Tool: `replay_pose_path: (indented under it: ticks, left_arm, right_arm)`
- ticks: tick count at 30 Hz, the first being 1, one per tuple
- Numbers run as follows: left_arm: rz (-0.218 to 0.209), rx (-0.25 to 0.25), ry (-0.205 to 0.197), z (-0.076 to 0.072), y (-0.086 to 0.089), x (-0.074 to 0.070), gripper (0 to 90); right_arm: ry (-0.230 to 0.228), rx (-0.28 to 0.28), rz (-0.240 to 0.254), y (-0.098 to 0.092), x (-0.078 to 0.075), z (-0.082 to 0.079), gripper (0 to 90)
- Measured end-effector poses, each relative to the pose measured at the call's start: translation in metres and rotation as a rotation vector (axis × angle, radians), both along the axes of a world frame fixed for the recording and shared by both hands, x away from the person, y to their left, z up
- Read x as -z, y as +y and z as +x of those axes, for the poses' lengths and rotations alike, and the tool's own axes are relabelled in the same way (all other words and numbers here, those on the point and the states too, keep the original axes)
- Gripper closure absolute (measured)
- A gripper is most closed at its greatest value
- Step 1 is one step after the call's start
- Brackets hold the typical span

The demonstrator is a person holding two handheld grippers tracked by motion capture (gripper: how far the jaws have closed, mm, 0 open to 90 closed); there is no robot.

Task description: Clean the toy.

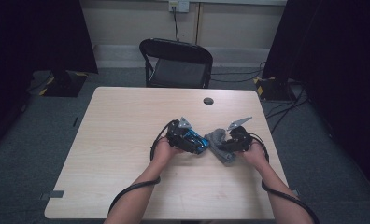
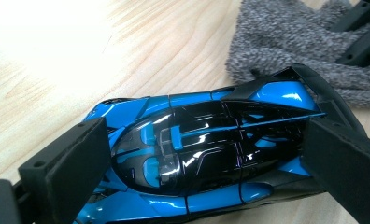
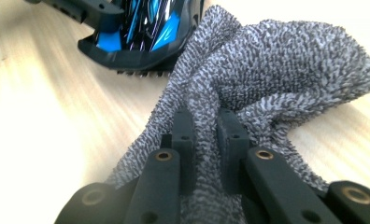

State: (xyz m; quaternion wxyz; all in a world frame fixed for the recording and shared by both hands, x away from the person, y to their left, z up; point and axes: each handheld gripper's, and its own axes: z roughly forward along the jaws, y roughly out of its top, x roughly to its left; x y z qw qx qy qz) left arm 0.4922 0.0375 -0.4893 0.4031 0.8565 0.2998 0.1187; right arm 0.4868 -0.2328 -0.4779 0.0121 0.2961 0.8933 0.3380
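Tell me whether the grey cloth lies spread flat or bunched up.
Bunched up: the right gripper pinches a fold of the grey cloth, which rises in humps beside the blue toy car.

In the left gripper view the blue and black toy car [image 2: 206, 154] runs off the bottom edge, and the left gripper's [image 2: 206, 163] two black jaws cover its nose and tail, so its wheels stay hidden. The grey cloth [image 2: 290, 51] is cut by the top and right edges there. In the right gripper view the car [image 3: 141, 32] is cropped by the top edge, and a fold of cloth [image 3: 267, 79] hides its far side; the cloth pinched in the right gripper [image 3: 205, 135] disappears below the jaws. In the high view a small dark round thing [image 1: 208, 101] near the bench's [image 1: 127, 140] far edge is too small to identify.
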Motion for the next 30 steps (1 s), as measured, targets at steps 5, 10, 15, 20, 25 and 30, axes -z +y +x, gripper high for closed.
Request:
replay_pose_path:
  ticks: [5,10,15,20,25,30]
  left_arm:
    - [0.002,-0.002,0.002,0.000,0.000,0.000,1.6]
    - [0.003,-0.002,0.003,0.000,0.000,0.000,1.6]
    - [0.003,-0.001,0.001,0.001,0.000,0.000,1.6]
    - [0.001,-0.002,0.001,0.000,0.000,0.000,1.6]
    - [-0.002,-0.003,-0.001,0.000,0.000,0.000,1.6]
    - [-0.007,-0.005,-0.001,0.000,0.000,0.000,1.6]
  right_arm:
    - [0.002,0.010,0.009,-0.008,0.000,-0.008,80.3]
    - [-0.018,0.024,-0.005,-0.018,-0.008,-0.014,80.4]
    - [-0.039,0.058,0.016,-0.031,-0.021,-0.013,80.5]
    - [-0.068,0.093,0.031,-0.036,-0.031,-0.005,80.5]
    - [-0.089,0.119,0.029,-0.030,-0.037,0.007,80.5]
    - [-0.099,0.115,0.014,-0.019,-0.042,0.021,80.5]
